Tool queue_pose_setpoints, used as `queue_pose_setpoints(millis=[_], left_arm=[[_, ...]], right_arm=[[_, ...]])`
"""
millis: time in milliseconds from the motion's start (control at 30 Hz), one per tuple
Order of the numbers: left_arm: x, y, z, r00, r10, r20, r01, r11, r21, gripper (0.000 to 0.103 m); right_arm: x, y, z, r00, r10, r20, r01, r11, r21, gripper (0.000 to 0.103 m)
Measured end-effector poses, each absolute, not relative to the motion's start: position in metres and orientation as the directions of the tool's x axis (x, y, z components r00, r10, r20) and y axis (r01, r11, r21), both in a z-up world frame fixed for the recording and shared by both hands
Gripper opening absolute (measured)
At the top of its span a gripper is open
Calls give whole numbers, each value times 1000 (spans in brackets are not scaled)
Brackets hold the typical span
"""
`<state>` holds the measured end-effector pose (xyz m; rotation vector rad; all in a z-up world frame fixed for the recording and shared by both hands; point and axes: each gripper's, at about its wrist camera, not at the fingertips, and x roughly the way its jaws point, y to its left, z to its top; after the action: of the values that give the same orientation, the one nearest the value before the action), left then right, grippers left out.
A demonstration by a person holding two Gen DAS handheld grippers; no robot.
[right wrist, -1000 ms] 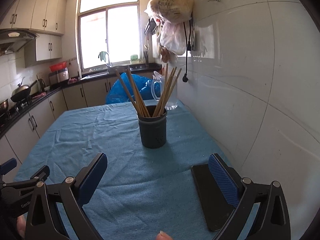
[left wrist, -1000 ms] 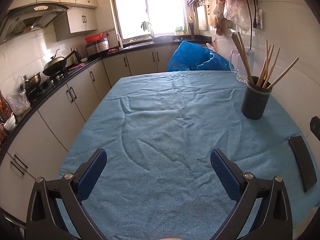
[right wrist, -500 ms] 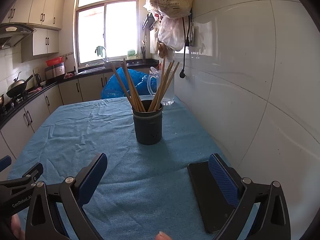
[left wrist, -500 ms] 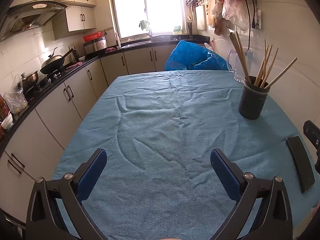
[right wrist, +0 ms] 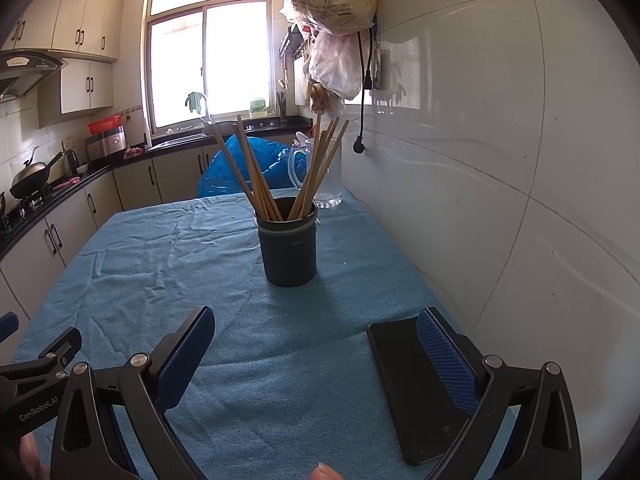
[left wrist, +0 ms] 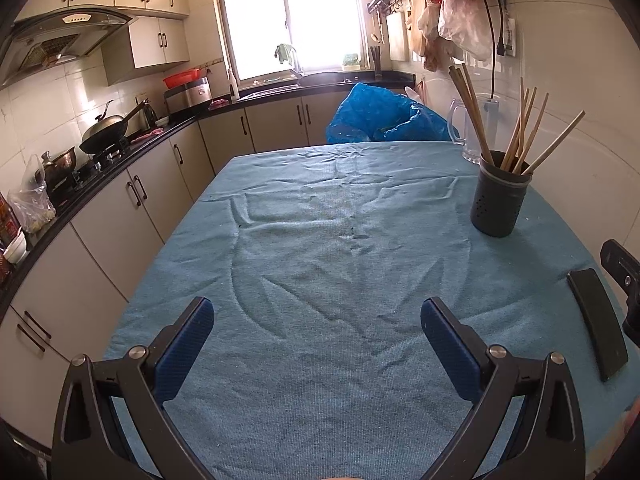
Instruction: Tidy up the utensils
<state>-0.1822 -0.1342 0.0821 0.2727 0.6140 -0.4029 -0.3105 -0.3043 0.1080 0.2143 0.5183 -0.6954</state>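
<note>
A dark grey utensil holder (right wrist: 290,240) stands upright on the blue tablecloth (right wrist: 168,264) and holds several wooden chopsticks (right wrist: 256,184). It also shows at the right in the left wrist view (left wrist: 500,200), with its chopsticks (left wrist: 520,136) fanned out. My right gripper (right wrist: 314,344) is open and empty, a short way in front of the holder. My left gripper (left wrist: 316,332) is open and empty over the bare cloth, left of the holder. Part of the right gripper (left wrist: 622,276) shows at the right edge of the left wrist view.
A flat black slab (right wrist: 412,384) lies on the cloth by my right gripper's right finger, seen also in the left wrist view (left wrist: 598,320). A clear glass jug (right wrist: 320,176) and a blue plastic bag (right wrist: 240,168) are behind the holder. The tiled wall (right wrist: 500,160) runs along the right.
Both grippers have drifted slightly; the holder sits a little farther and lower in the right wrist view. Both grippers stay open and empty.
</note>
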Motion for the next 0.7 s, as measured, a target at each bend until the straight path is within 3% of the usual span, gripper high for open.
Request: queue_pose_setpoints(millis=[700], left_arm=[[-185,-135,84,747,-275,-605,434,891,131,103]], right_arm=[[-311,-308,104,633,-557,-538,668,744,16,103]])
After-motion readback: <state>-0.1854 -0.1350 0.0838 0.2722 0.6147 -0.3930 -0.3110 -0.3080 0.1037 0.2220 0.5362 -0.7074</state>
